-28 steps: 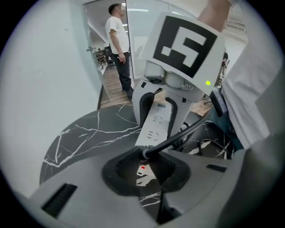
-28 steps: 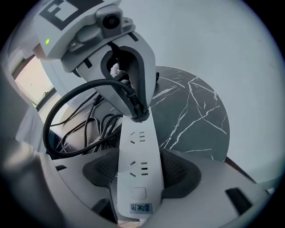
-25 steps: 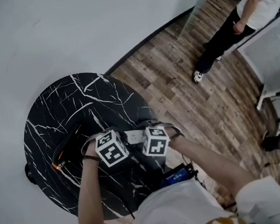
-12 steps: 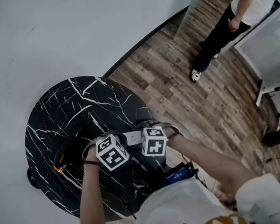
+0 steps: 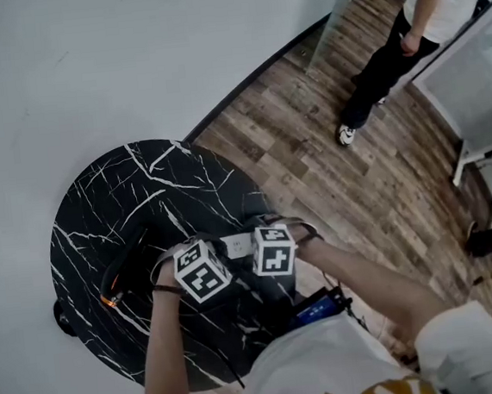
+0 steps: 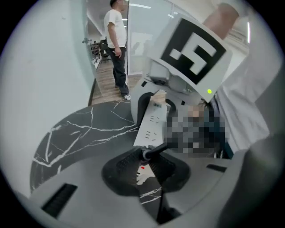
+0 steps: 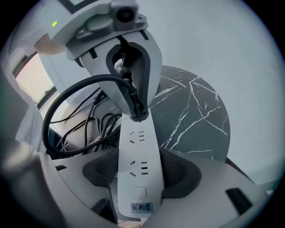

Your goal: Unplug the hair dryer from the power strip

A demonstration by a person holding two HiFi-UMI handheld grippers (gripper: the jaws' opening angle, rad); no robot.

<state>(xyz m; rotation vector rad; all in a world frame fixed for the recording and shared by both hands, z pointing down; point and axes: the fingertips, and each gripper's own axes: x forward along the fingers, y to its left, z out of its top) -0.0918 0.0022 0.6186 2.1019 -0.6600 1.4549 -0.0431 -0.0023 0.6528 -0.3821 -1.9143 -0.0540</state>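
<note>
A white power strip (image 7: 139, 160) lies on the black marble table (image 5: 125, 195). My right gripper (image 7: 140, 177) is shut on the strip's near end, a dark pad pressing each long side. At the far end the hair dryer's black plug (image 7: 136, 112) sits in the strip, its cable (image 7: 67, 102) looping away. My left gripper (image 6: 149, 165) points down over that end and is shut on the plug (image 6: 151, 152), its jaws having just closed a little further. In the head view both grippers, left (image 5: 203, 272) and right (image 5: 274, 250), stand side by side over the strip (image 5: 238, 245). The black hair dryer (image 5: 123, 273) lies to their left.
A tangle of dark cables (image 7: 87, 129) lies beside the strip near the table's edge. A blue device (image 5: 313, 308) sits by my body. A person (image 5: 396, 47) stands on the wooden floor at the upper right. A pale wall runs behind the table.
Both grippers keep their places on the strip. Only the head view has shifted slightly.
</note>
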